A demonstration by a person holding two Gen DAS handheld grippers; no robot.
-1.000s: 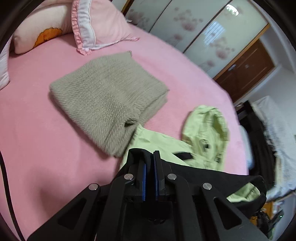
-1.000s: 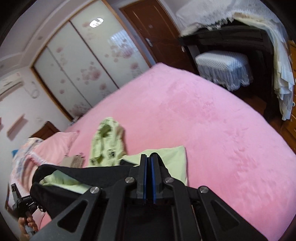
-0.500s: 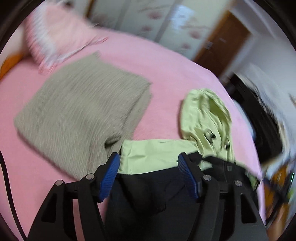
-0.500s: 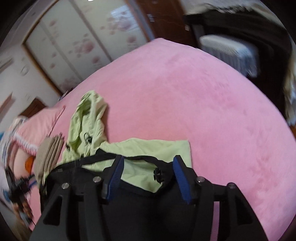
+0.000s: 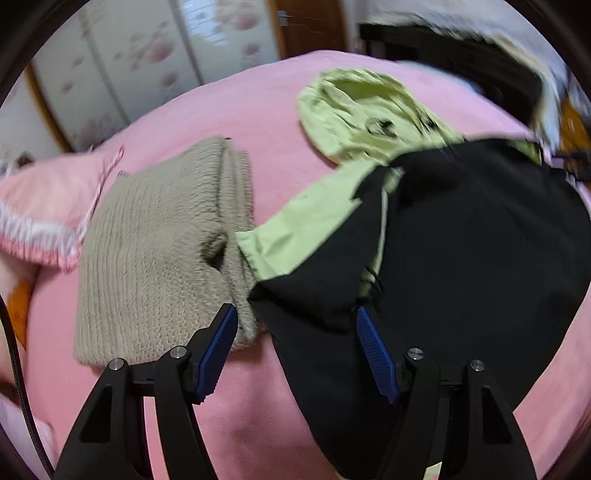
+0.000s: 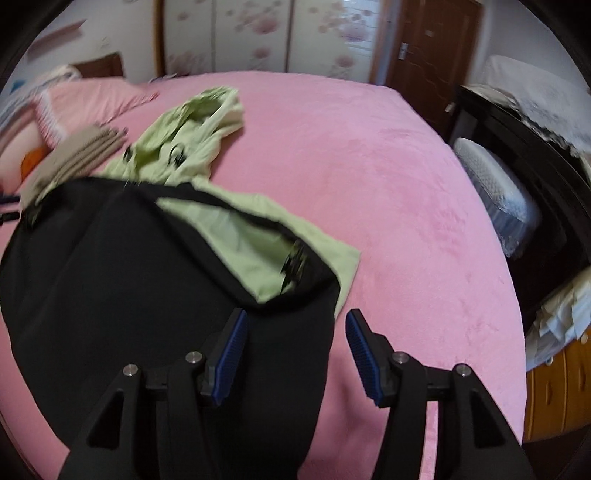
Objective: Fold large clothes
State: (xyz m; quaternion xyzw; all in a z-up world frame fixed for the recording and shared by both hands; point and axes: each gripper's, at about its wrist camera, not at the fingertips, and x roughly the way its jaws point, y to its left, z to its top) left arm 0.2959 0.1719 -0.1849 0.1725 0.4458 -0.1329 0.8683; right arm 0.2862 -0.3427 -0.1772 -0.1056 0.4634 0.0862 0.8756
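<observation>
While it lies spread on the pink bed (image 6: 388, 177), the black and light-green jacket (image 5: 480, 258) is the thing nearest both claws. Its black back panel faces up, and light-green cloth shows past the far edge of the black. The jacket's green hood (image 5: 369, 110) lies beyond the black panel, crumpled, with dark cord stoppers showing on it. A green sleeve or side panel sticks out from under the black on the side toward the folded sweater.

Over the near corner of the jacket on that same side, the left claw (image 5: 295, 339) hangs released, its jaws standing wide after just opening; the edge of the black cloth lies between the blue pads (image 5: 218, 350), which do not press on it. At the jacket's opposite near corner the right claw (image 6: 293, 349) is likewise released, its jaws also just opened, with black cloth below the gap and the pads (image 6: 229, 354) clear of it.

Just beside the jacket, touching its green panel, sits a folded beige knitted sweater (image 5: 159, 251). Beyond the sweater lie pink pillows (image 5: 44, 206). Farther from the jacket, past the bed, stand a floral-panelled wardrobe (image 6: 251, 33) and a brown door (image 6: 424, 48).
</observation>
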